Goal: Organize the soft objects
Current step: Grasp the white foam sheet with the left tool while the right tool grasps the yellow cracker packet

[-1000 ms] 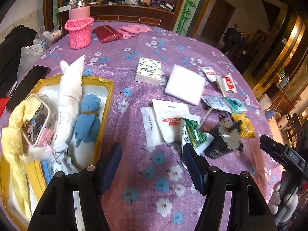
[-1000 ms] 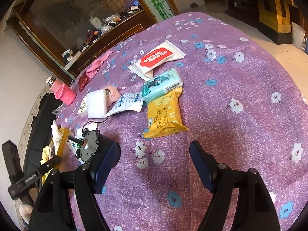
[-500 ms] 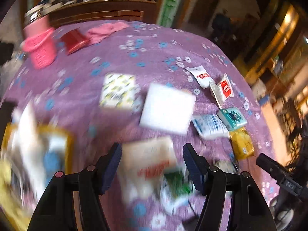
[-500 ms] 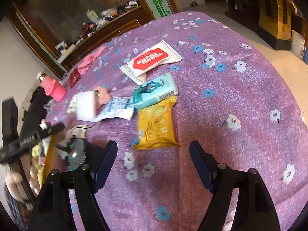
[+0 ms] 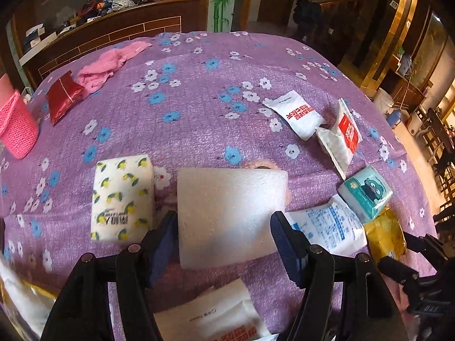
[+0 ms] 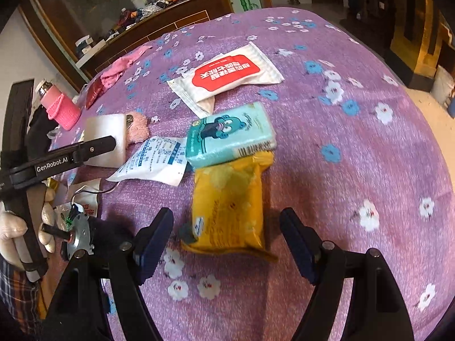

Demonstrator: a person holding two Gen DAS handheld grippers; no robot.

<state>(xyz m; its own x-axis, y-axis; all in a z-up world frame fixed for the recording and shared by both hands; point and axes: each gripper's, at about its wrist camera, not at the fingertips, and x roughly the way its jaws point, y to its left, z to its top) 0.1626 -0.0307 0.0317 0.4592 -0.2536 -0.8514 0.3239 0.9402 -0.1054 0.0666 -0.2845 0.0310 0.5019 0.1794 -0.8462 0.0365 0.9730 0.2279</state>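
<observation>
1. The white square foam block [image 5: 230, 213] lay on the purple flowered counter [image 5: 199, 108], between the left gripper's [image 5: 223, 244] wide jaws — not yet pinched.
2. It looked light and squashy; its opposite side edges seemed the best hold.
3. The right gripper [image 6: 227, 238], also wide and empty, hovered near the yellow crinkly soft packet [image 6: 230, 207] — probably slippery.

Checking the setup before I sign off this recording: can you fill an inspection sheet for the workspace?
Surface: purple flowered tablecloth, crowded.
Job's things: white foam block; lemon-print tissue pack; teal cartoon tissue pack; yellow wipes pack; pink cloth.
Clutter: grey metal motor; pink-sleeved bottle.
Grippers: left tool open, astride the foam block; right tool open over the yellow pack.
Cables: thin wire by the motor.
Surroundings: cluttered wooden counter.
</observation>
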